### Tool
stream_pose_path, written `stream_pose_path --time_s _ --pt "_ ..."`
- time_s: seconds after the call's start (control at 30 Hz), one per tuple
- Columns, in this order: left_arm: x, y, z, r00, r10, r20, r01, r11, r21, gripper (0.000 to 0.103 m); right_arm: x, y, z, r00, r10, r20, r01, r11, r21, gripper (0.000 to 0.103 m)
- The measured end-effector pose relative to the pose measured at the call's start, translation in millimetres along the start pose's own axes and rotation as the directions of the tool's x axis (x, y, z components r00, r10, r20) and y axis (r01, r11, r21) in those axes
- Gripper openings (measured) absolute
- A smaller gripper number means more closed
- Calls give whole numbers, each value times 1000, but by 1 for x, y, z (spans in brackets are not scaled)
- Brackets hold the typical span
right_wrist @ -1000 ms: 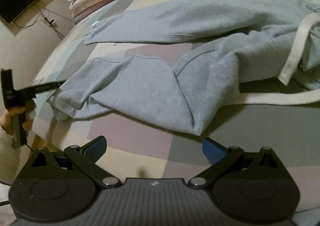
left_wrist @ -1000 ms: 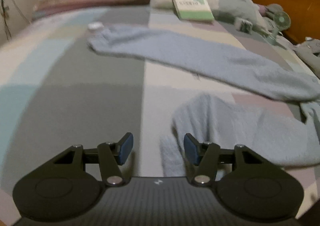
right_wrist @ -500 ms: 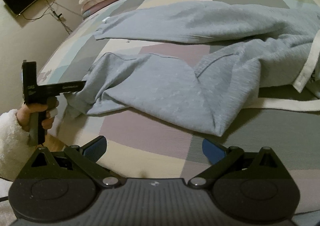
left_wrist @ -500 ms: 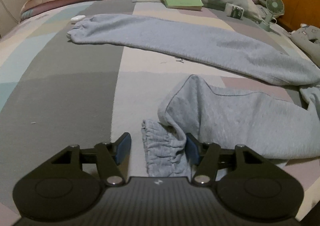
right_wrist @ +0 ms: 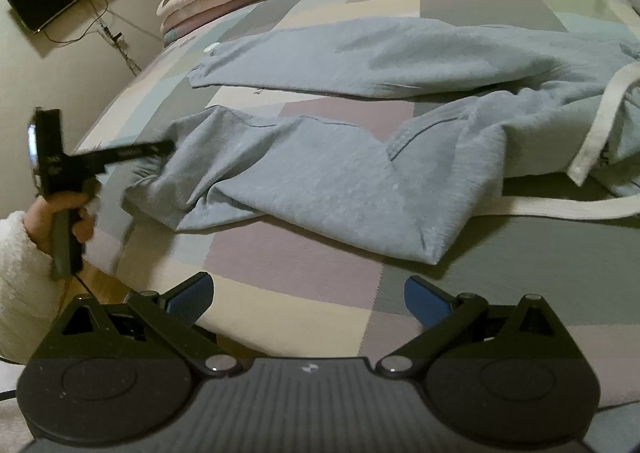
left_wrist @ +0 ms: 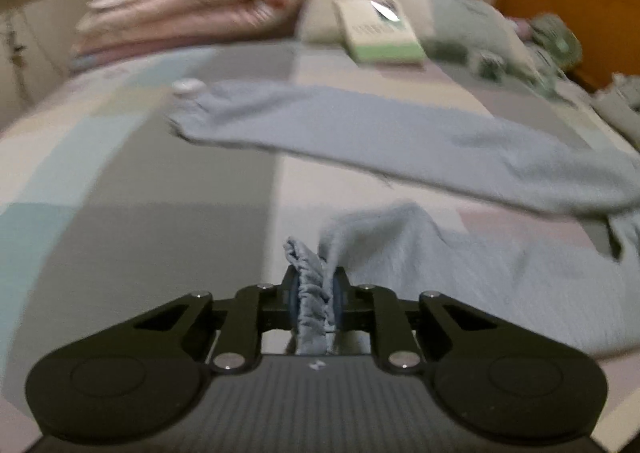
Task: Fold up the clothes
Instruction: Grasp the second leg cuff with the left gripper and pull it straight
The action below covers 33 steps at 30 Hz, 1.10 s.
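Trouser cuff [left_wrist: 314,289] between left gripper [left_wrist: 315,297] pads

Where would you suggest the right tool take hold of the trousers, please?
Judging by how they lie, take the folded corner of the trousers nearest the right tool. It juts toward the open jaws and lies flat on the bed, so come in low from the near edge, one finger sliding under. The left tool already pinches the cuff.
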<state>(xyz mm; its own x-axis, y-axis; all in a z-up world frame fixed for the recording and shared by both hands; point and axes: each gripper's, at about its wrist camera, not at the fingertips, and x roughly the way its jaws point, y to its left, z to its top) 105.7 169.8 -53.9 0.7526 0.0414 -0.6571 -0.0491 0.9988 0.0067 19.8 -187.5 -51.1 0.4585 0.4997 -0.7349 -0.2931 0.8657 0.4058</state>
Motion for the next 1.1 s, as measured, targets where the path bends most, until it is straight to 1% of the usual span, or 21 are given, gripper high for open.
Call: stream_pose_path --time_s 0.1,0.2,0.33,0.53,0.67,1.0,1.1 --pt "-12 23 16 996 72 54 -71 997 -20 14 -1 -1 -1 1000 -1 5 0 1000 11 103" --pt "-18 42 26 991 107 80 -104 994 -45 14 -2 -2 -1 1000 0 7 0 1000 17 103" --pt "-18 63 36 982 164 90 -157 985 -77 14 -2 0 -2 1000 -6 6 6 1000 13 103" --pt "-14 91 49 972 215 92 -202 970 -133 14 1 -1 -1 1000 -15 -3 15 1000 18 103" --pt "-1 105 58 972 227 67 -213 963 -163 14 3 -2 -1 1000 -23 -10 23 999 22 103" --pt "51 108 83 973 229 5 -225 961 -159 14 8 -4 0 998 -52 -24 52 998 37 103" --pt "66 108 91 974 227 -11 -226 961 -156 14 7 -6 4 997 -71 -9 71 997 16 103"
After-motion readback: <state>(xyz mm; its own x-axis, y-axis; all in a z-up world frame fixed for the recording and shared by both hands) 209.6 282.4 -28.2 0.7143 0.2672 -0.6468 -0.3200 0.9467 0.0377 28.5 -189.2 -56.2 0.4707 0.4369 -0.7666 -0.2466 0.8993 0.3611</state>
